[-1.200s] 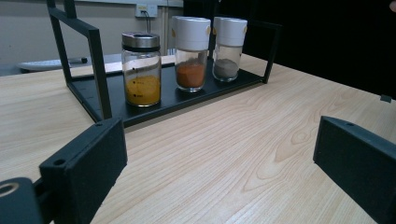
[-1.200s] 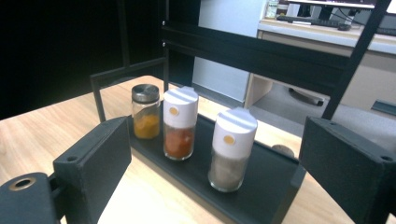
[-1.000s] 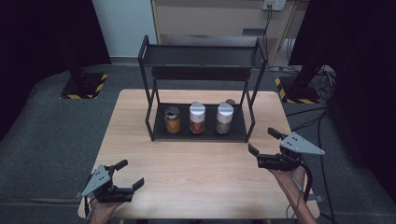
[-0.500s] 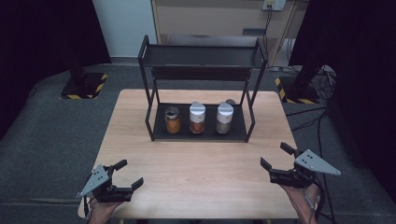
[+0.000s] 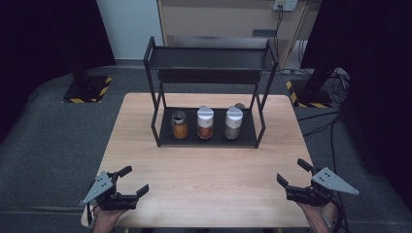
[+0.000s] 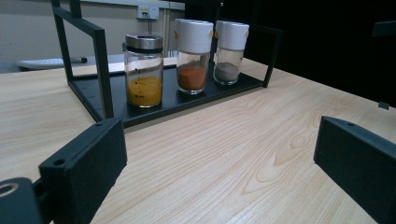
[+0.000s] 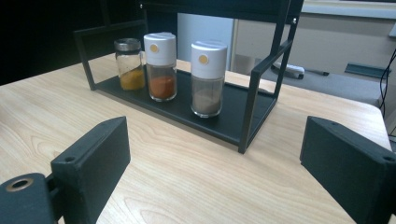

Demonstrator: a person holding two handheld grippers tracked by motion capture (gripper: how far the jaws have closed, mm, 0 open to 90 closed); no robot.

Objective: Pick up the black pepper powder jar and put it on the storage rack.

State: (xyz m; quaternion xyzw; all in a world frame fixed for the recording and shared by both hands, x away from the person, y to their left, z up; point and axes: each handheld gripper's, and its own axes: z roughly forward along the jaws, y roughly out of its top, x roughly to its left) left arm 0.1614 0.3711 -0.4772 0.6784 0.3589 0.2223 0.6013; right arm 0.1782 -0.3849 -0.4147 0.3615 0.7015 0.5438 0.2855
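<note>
A black two-tier rack stands at the back middle of the wooden table. On its lower shelf stand three spice jars in a row: a steel-lidded jar of yellow powder, a white-capped jar of orange-red powder, and a white-capped jar of grey powder. My left gripper rests at the front left corner, open and empty. My right gripper sits low at the front right corner, open and empty, jaws pointing toward the rack.
The rack's upper shelf holds nothing. A small dark object sits behind the grey jar. Bare tabletop stretches between both grippers and the rack. Cables lie on the grey floor to the right of the table.
My right gripper has drawn back toward the table's front right corner and dropped lower, jaws still apart. The left gripper and the jars have not moved.
</note>
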